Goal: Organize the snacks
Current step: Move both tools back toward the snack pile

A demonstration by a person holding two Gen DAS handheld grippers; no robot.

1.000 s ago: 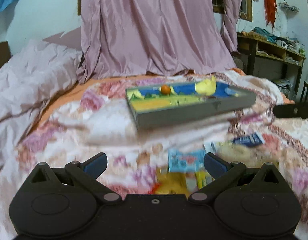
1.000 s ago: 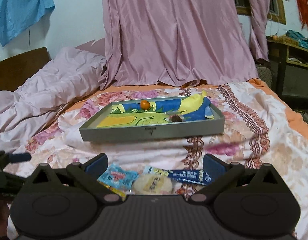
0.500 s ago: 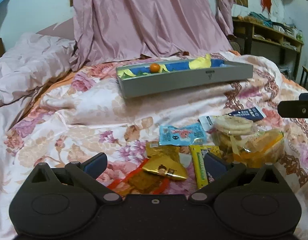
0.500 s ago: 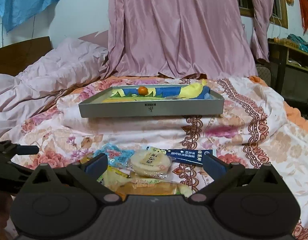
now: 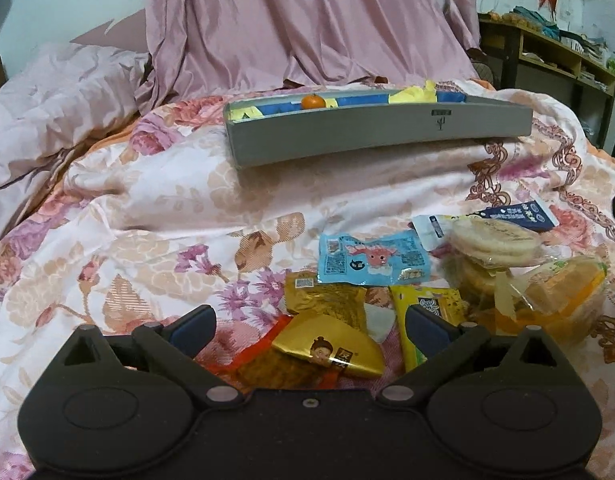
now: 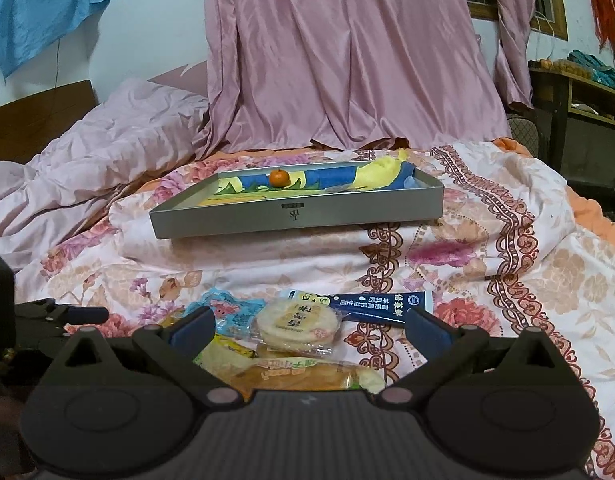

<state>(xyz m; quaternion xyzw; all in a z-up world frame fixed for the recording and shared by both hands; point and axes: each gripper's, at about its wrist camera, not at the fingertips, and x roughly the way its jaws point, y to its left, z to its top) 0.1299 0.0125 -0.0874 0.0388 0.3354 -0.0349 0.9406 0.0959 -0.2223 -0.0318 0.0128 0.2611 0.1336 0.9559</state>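
We hold both claws spread wide and empty: left claw (image 5: 309, 330) over the gold triangular foil packet (image 5: 329, 350), right claw (image 6: 309, 326) over the clear-wrapped round rice crackers (image 6: 297, 322).

A home bedroom — a bed under a floral quilt (image 6: 507, 280), pink curtain (image 6: 347, 60) behind, cluttered wooden shelf (image 5: 547, 52).

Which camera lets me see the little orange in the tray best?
The right wrist view. It looks down over the tray's front wall, so the whole orange shows, sitting on the colourful lining. The left wrist view is lower: the wall hides the orange's bottom, and it looks smaller there.
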